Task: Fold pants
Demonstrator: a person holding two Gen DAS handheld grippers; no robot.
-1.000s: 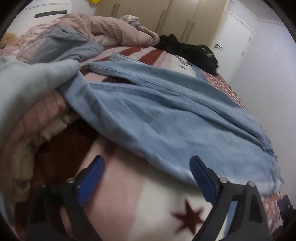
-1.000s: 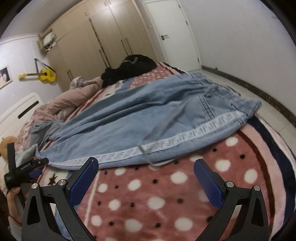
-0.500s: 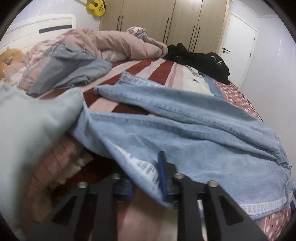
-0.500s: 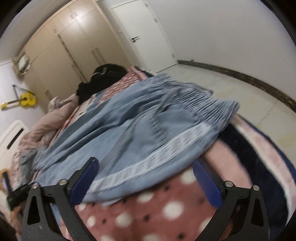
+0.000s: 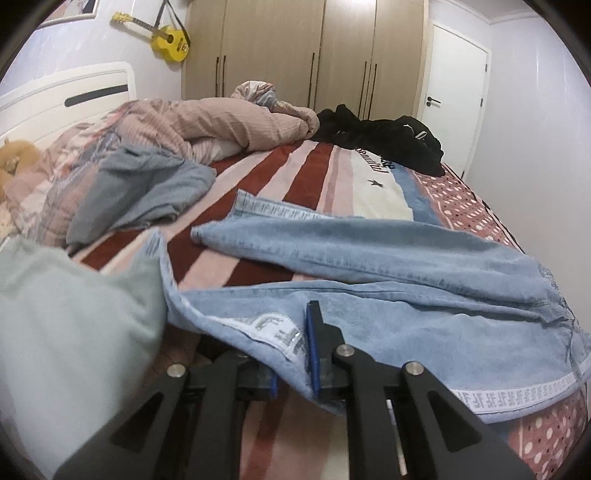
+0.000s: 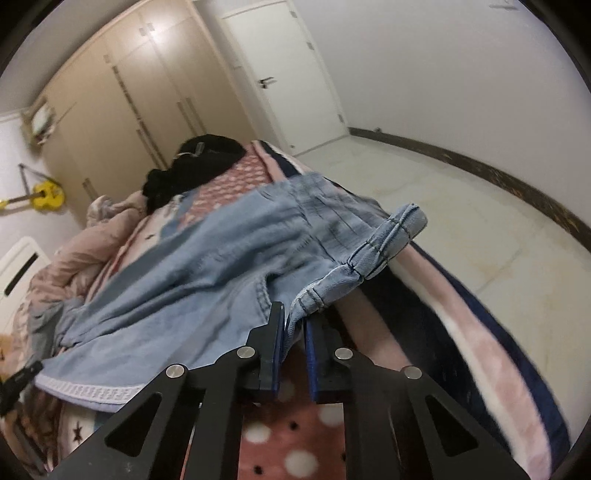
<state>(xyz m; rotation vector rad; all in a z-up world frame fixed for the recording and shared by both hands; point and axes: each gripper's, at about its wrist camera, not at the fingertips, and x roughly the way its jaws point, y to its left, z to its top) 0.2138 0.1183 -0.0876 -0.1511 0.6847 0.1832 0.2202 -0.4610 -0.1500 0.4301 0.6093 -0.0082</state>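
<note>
I have the left gripper (image 5: 293,354) pinching the pants (image 5: 388,266) at their near edge and the right gripper (image 6: 293,332) pinching the waistband (image 6: 373,251), so next I judge both should lift together toward twelve o'clock.

dark lettering runs across the white stripe of the blanket (image 5: 373,181), too small and tilted to read for sure.

Yellow guitar (image 5: 168,35) on wall, beige wardrobe (image 5: 295,51), black clothes (image 5: 388,138) on bed
</note>
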